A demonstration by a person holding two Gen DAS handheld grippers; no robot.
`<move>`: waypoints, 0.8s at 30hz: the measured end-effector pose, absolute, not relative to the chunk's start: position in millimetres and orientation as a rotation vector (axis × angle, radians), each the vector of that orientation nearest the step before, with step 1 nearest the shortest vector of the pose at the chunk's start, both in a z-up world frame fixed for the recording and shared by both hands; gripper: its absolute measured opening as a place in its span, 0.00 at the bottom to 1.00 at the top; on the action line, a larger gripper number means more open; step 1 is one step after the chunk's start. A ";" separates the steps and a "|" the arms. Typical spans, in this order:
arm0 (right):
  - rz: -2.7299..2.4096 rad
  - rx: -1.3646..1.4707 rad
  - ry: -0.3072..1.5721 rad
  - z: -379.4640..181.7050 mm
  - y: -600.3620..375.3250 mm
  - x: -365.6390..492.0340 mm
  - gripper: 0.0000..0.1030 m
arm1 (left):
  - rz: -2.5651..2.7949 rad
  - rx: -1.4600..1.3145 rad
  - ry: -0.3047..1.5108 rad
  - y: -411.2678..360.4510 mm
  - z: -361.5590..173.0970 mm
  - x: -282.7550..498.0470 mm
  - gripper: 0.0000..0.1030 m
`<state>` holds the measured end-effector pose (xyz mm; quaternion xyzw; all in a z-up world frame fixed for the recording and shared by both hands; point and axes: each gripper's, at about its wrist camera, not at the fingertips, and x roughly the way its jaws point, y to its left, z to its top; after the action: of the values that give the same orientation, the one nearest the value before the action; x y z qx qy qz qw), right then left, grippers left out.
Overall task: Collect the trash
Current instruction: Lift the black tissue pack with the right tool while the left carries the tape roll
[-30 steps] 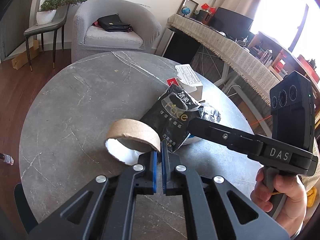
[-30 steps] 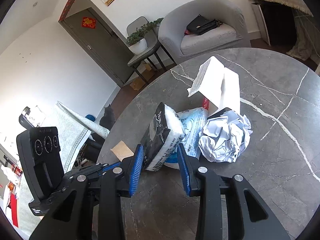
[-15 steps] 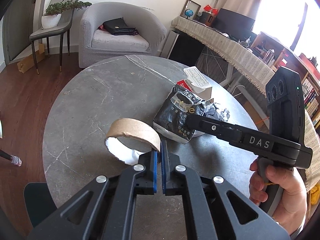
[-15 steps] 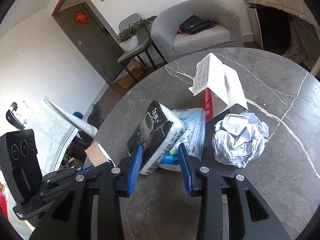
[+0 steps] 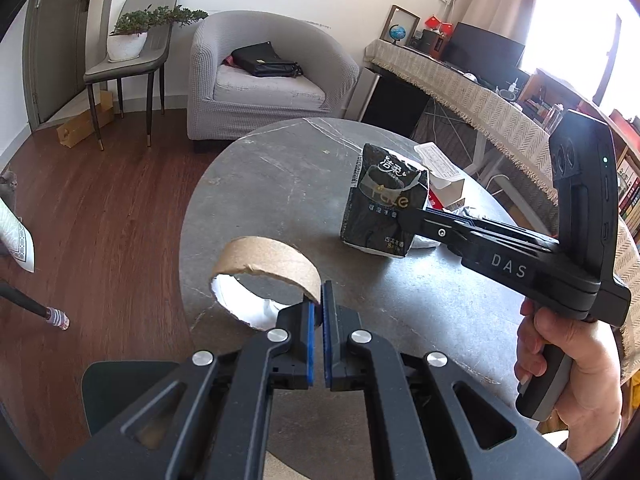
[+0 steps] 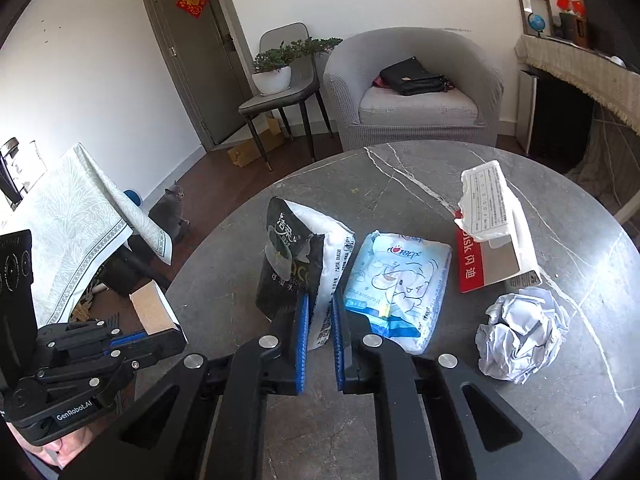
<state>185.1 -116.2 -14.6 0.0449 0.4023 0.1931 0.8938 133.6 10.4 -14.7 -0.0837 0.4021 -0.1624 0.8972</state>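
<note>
The left gripper (image 5: pixel 318 312) pinches the rim of a cardboard tape ring (image 5: pixel 266 258) held off the edge of the round grey table (image 5: pixel 280 184). The right gripper (image 6: pixel 320 320) clamps the lower end of a black-and-white tissue pack (image 6: pixel 296 264), which stands upright. Just beside it lie a blue wipes packet (image 6: pixel 396 280), a torn white-and-red box (image 6: pixel 492 232) and a crumpled paper ball (image 6: pixel 520 336).

Daylight floods in from the window (image 5: pixel 576 32) at my upper right on the left wrist view, blown out to white with a coloured fringe at the lens rim. Both views are bright and sharp, with soft shadows on the grey table (image 6: pixel 440 184). Fisheye bending curves walls, and black vignette fills the corners.
</note>
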 end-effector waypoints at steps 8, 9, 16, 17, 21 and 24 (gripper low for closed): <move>0.425 0.001 0.782 3.1 -95.6 176.1 0.09 | -0.283 -0.187 0.825 45.2 -12.9 124.0 0.04; 0.430 -0.006 0.772 5.7 -92.4 173.6 0.09 | -0.274 -0.186 0.826 48.8 -13.0 122.8 0.04; 0.480 -0.024 0.746 15.3 -73.4 166.6 0.09 | -0.219 -0.169 0.840 73.4 -18.5 114.9 0.04; 0.488 -0.027 0.745 16.5 -69.5 165.3 0.09 | -0.210 -0.170 0.845 77.3 -20.7 114.3 0.04; 0.524 -0.053 0.730 23.5 -53.0 159.4 0.09 | -0.174 -0.163 0.873 92.1 -31.2 108.3 0.04; 0.549 -0.056 0.724 26.0 -41.3 154.6 0.09 | -0.149 -0.156 0.886 104.4 -37.0 101.9 0.04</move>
<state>154.6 -41.3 26.0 -0.0269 0.3496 0.2652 0.8982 101.9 104.4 -37.0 -0.0751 0.4277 -0.0717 0.8979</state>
